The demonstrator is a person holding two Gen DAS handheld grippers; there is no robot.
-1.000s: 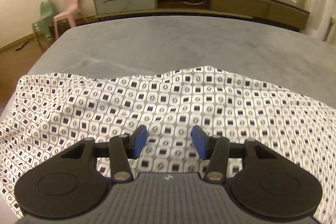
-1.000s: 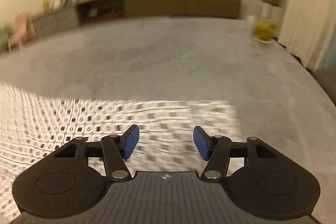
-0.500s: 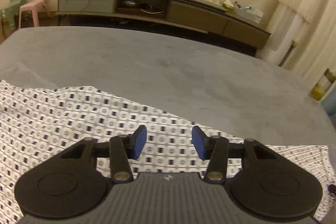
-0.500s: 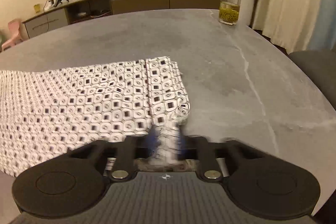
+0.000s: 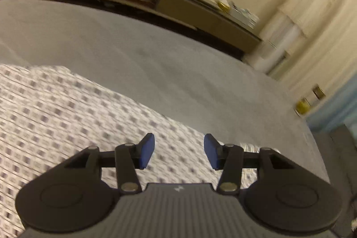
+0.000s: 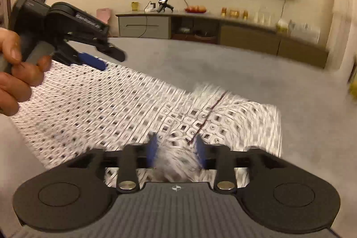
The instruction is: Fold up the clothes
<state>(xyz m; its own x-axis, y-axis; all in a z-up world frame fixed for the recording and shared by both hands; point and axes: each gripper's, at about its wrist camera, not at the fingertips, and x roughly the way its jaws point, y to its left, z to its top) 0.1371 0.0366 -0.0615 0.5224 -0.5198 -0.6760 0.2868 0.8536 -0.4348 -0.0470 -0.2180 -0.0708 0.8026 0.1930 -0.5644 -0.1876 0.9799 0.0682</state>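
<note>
A white cloth with small dark squares (image 5: 67, 117) lies spread on the grey table (image 5: 156, 55). My left gripper (image 5: 178, 152) hovers over the cloth's right part. Its jaws are opening, with nothing between the blue pads (image 5: 147, 151). In the right wrist view the cloth (image 6: 111, 108) stretches from the left gripper (image 6: 111, 60), held by a hand (image 6: 13, 73), down to my right gripper (image 6: 176, 154). The right jaws are opening and stand apart. A blurred bunch of the cloth's folded-over end sits between them.
A long sideboard (image 6: 223, 30) with small items runs along the far wall beyond the table (image 6: 223, 64). A glass jar of yellow-green liquid (image 5: 303, 105) stands near the table's right edge. A dark chair back (image 5: 339, 142) is past that edge.
The left view has swung right along the cloth. The right gripper shut on the cloth's end half a second ago, carried it left over the cloth, and its jaws now stand apart.
</note>
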